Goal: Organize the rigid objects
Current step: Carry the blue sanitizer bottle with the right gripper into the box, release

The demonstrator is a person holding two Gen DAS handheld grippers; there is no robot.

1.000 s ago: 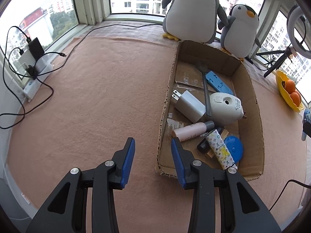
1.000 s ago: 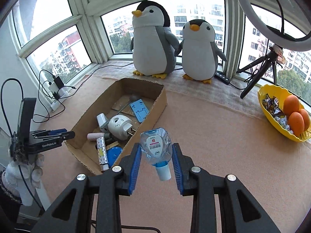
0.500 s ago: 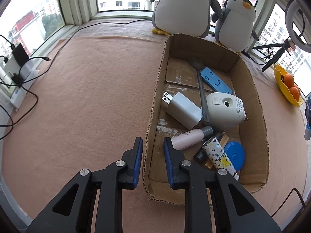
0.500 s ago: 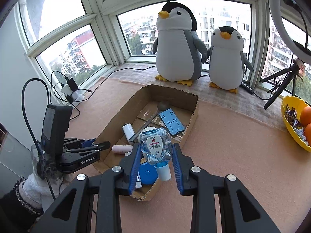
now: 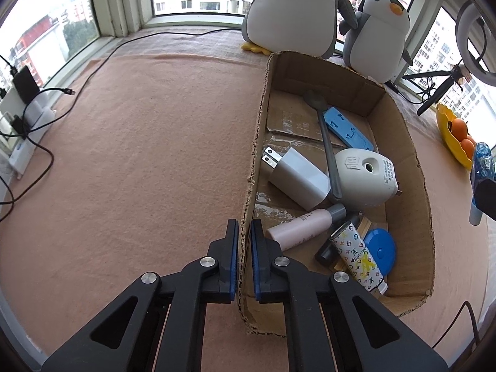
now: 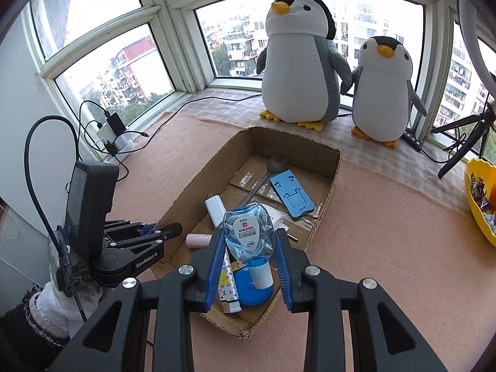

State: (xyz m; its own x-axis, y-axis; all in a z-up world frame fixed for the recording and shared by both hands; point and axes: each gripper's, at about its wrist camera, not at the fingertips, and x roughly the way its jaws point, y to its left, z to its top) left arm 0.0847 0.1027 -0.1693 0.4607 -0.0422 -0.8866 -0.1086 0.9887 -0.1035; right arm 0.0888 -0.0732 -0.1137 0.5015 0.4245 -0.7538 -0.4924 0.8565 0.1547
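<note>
An open cardboard box (image 5: 256,142) lies on the pink mat. It holds a white charger (image 5: 297,176), a white rounded device (image 5: 362,179), a grey spoon (image 5: 325,136), a blue stand (image 5: 347,127), a pink bottle (image 5: 297,226), a patterned tube (image 5: 359,257) and a blue disc (image 5: 381,251). My left gripper (image 5: 244,238) is shut on the box's left wall near its front corner; it also shows in the right wrist view (image 6: 155,235). My right gripper (image 6: 249,236) is shut on a clear blue bottle (image 6: 249,235), cap down, above the box's (image 6: 336,167) near end.
Two plush penguins (image 6: 297,62) stand at the window behind the box. A yellow bowl of oranges (image 5: 452,136) and a tripod (image 6: 465,136) are to the right. A power strip with cables (image 5: 28,124) lies at the mat's left edge. A gloved hand (image 6: 59,303) holds the left gripper.
The left jaws have shut onto the box's left wall after sliding over it. The right gripper carried the blue bottle leftward until it came over the box's near end.
</note>
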